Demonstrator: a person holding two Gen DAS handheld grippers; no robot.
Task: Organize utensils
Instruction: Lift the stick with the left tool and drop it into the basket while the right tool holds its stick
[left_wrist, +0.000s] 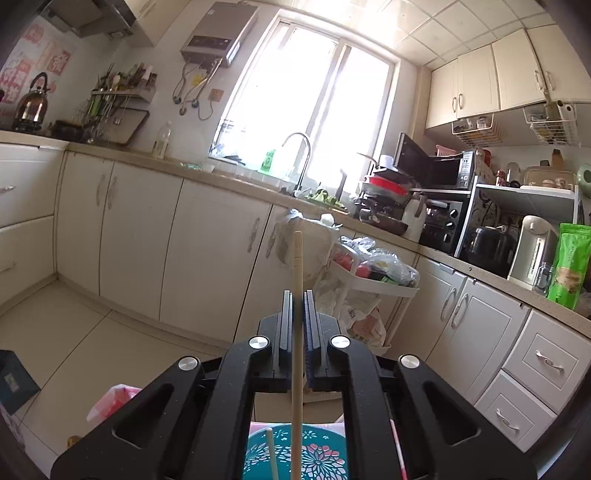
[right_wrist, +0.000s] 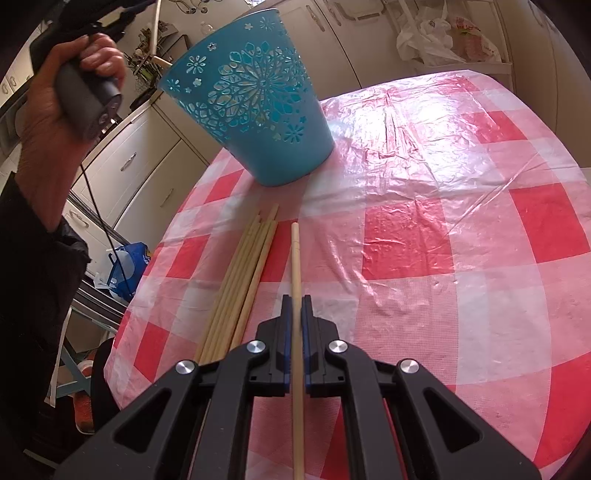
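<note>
My left gripper (left_wrist: 298, 295) is shut on a pale wooden chopstick (left_wrist: 297, 266) that sticks out forward, raised above the teal cut-out bucket (left_wrist: 317, 454). Another chopstick (left_wrist: 272, 454) stands in that bucket. In the right wrist view the bucket (right_wrist: 255, 99) stands at the far left of the red-checked table (right_wrist: 443, 229). My right gripper (right_wrist: 297, 299) is shut on a single chopstick (right_wrist: 295, 254) low over the cloth. Several loose chopsticks (right_wrist: 243, 280) lie just left of it. A hand (right_wrist: 62, 96) holds the left gripper's handle beside the bucket.
Kitchen cabinets (left_wrist: 140, 236) and a counter with a sink tap (left_wrist: 301, 158) run behind. A white cart (left_wrist: 373, 280) with bags stands ahead of the left gripper. Appliances (left_wrist: 443, 221) crowd the right counter. The table's plastic cover (right_wrist: 406, 122) is wrinkled.
</note>
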